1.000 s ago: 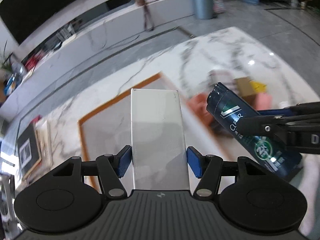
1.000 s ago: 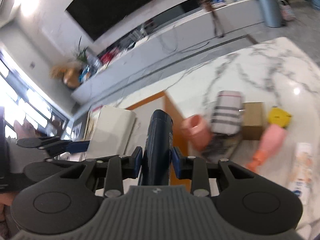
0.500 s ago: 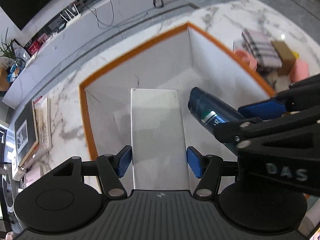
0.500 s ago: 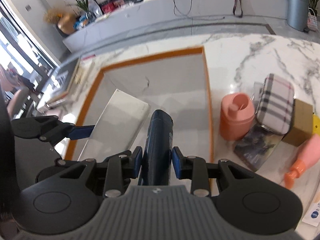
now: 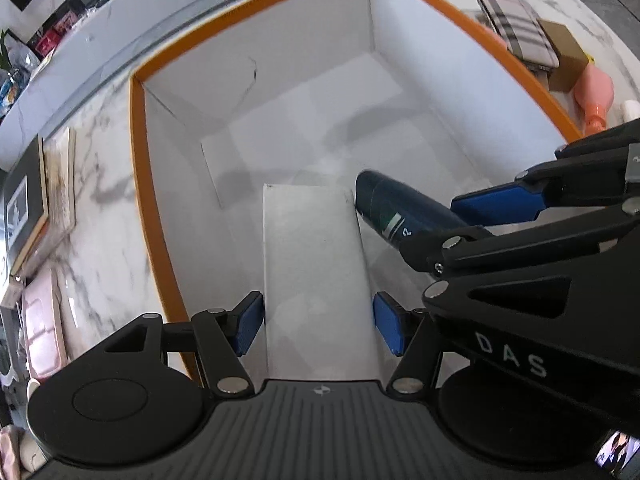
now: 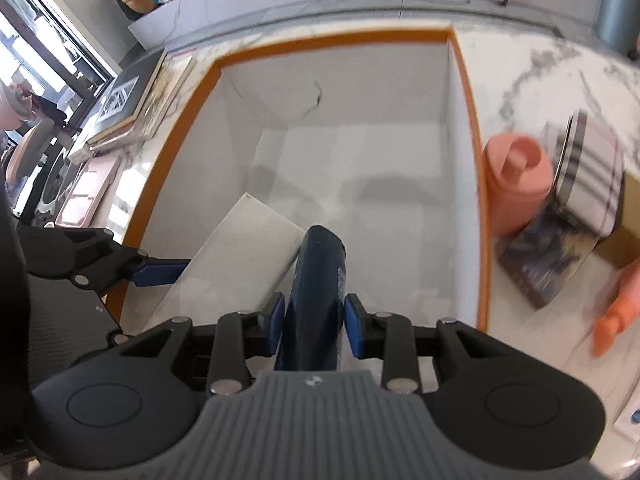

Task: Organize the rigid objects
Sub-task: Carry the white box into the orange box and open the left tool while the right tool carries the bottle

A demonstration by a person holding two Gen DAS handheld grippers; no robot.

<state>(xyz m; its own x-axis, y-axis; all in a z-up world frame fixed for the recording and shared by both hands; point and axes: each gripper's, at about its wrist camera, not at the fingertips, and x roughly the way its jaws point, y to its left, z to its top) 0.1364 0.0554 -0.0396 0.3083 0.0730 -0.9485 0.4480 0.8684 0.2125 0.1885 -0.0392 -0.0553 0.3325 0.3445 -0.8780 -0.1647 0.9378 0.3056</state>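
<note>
Marble counter; right tool hides bottle's base.

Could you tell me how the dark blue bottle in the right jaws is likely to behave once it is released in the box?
The dark blue bottle looks rounded and smooth, so it may roll on the orange-rimmed box's flat floor. It seems rigid, holding its shape under the grip. The white box alongside might stop it.

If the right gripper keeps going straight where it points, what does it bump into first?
Most likely the white floor of the orange-rimmed box: the dark blue bottle held by the right gripper would touch down first. Depth is hard to judge.
</note>
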